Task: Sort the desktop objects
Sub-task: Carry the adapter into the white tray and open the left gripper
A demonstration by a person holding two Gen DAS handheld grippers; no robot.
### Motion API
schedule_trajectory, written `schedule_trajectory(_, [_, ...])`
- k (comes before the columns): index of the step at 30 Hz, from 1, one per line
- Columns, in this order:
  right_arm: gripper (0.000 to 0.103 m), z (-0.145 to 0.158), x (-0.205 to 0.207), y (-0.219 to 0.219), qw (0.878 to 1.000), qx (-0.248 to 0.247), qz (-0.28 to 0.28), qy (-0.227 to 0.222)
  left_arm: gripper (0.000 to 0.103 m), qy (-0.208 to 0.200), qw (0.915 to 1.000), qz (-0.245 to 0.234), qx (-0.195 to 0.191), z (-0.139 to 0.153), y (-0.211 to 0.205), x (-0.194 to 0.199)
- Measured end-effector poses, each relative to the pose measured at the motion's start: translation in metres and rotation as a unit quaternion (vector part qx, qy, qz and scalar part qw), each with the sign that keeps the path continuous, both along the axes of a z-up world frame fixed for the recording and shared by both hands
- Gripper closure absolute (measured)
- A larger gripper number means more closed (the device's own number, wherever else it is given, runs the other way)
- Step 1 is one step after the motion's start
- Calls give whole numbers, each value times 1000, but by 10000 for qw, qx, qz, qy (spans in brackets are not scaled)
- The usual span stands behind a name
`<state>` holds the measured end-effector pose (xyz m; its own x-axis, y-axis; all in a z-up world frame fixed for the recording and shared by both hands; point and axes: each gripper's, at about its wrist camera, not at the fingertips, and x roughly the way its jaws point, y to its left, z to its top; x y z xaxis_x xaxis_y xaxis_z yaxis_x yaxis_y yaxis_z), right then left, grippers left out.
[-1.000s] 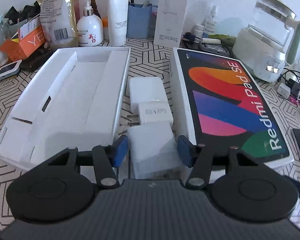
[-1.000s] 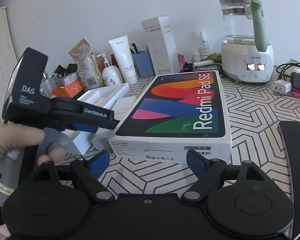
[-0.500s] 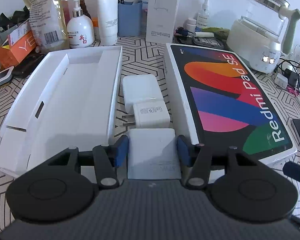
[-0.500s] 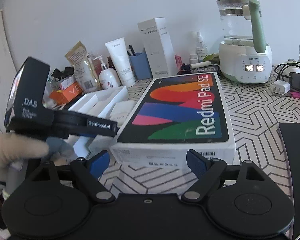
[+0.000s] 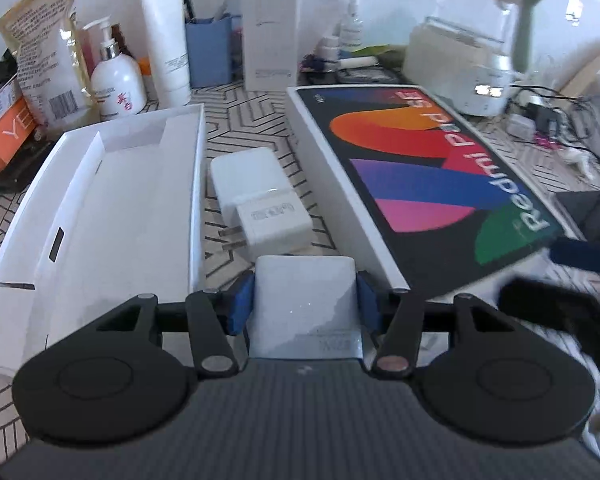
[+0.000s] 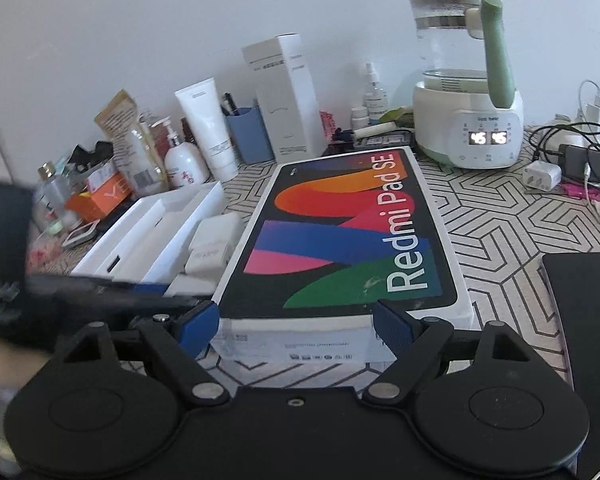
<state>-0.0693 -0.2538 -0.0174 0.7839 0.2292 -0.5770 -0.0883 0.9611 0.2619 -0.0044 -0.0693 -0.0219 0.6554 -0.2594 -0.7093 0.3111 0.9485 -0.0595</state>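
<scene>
Now the left gripper (image 5: 305, 306) has closed onto the small white box (image 5: 306, 300), pads pressing both sides, between the open white tray (image 5: 80, 216) and the Redmi Pad box (image 5: 420, 184). Grasp looks secure, so lifting toward the tray likely follows. Right gripper (image 6: 296, 322) stands wide at the Redmi box's near end, holding nothing.

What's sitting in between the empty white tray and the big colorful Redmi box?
In the left wrist view, a white charger and a small white box, gripped by the left claw, lie between the white tray and the Redmi box.
</scene>
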Motion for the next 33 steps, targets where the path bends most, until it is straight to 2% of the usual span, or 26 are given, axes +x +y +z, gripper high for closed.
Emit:
schedule_trajectory(3, [15, 3, 0, 5, 10000, 21, -29, -21, 51, -156, 9997, -88, -163, 11, 8, -13])
schedule_trajectory(6, [15, 7, 4, 10, 10000, 59, -41, -22, 51, -525, 9985, -90, -144, 25, 14, -29])
schedule_trajectory(8, [15, 8, 10, 15, 10000, 64, -6, -19, 51, -571, 9978, -24, -328, 35, 23, -34])
schedule_trajectory(12, [14, 13, 28, 25, 9997, 142, 183, 23, 51, -439, 9958, 320, -744, 51, 51, -27])
schedule_trajectory(18, [14, 21, 54, 44, 9972, -93, 731, 115, 51, -640, 9890, 1087, -769, 62, 89, -1])
schedule_trajectory(24, [14, 15, 72, 72, 9924, -485, 1111, 216, 51, -499, 9831, 1638, -643, 45, 121, 37])
schedule_trajectory(29, [14, 3, 77, 87, 9924, -563, 1007, 434, 51, -108, 9878, 1417, -642, 23, 128, 59])
schedule_trajectory(33, [14, 0, 75, 99, 9938, -756, 693, 429, 50, 190, 9894, 1198, -795, 9, 132, 67])
